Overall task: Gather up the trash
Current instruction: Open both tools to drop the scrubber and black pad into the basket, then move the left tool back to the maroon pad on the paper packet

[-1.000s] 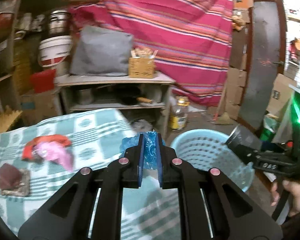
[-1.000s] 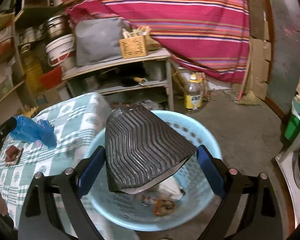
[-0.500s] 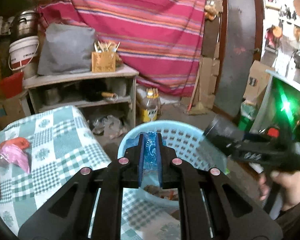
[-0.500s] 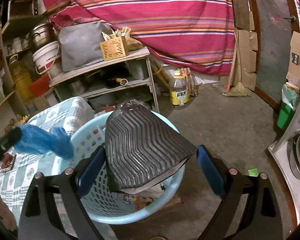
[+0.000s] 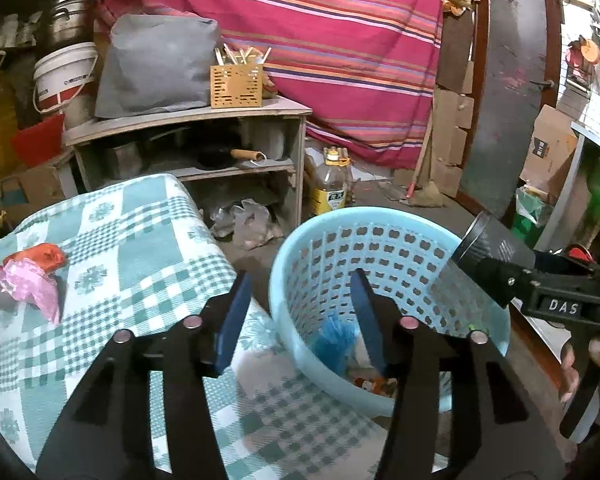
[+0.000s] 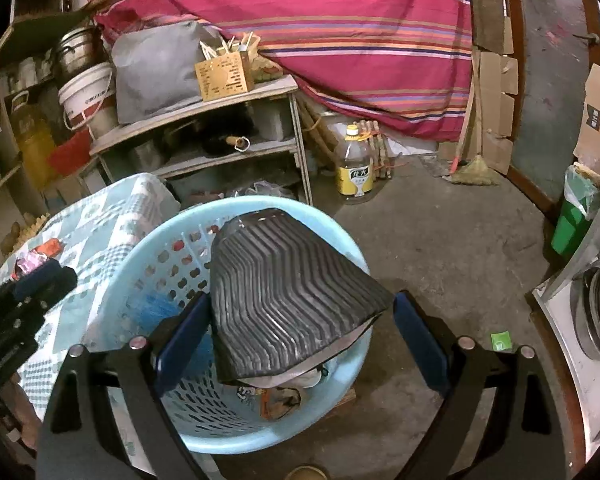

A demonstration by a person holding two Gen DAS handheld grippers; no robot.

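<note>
From my left wrist camera, the left gripper (image 5: 298, 298) has just been opening, and its blue-padded jaws now stand apart with nothing between them; the crumpled blue plastic bag (image 5: 336, 338) lies below and just beyond the tips, inside the pale blue basket (image 5: 384, 224). That basket is round moulded plastic with rows of small holes through its wall, and it stands against the edge of the table's green-and-white checked cloth (image 5: 140, 240). Off to the left of my fingers, a red and pink crumpled wrapper (image 5: 24, 276) sits on the cloth. To the right I see the right gripper's body, printed "DAS", in a hand (image 5: 592, 364). Farther ahead stand a yellow-labelled oil bottle (image 5: 334, 186) and a white bucket (image 5: 62, 76) whose print I cannot read. From my right wrist camera, the right gripper (image 6: 298, 324) holds a black ribbed sheet (image 6: 288, 300), chevron-grooved and stiff-looking, which sits between the wide-set pads directly over the basket (image 6: 340, 384); the near pad meets its edge, while a small gap shows at the far pad, so I cannot tell if it is clamped. The blue bag (image 6: 156, 308) shows through the basket wall left of my fingers, with mixed litter (image 6: 280, 396) at the bottom.
</note>
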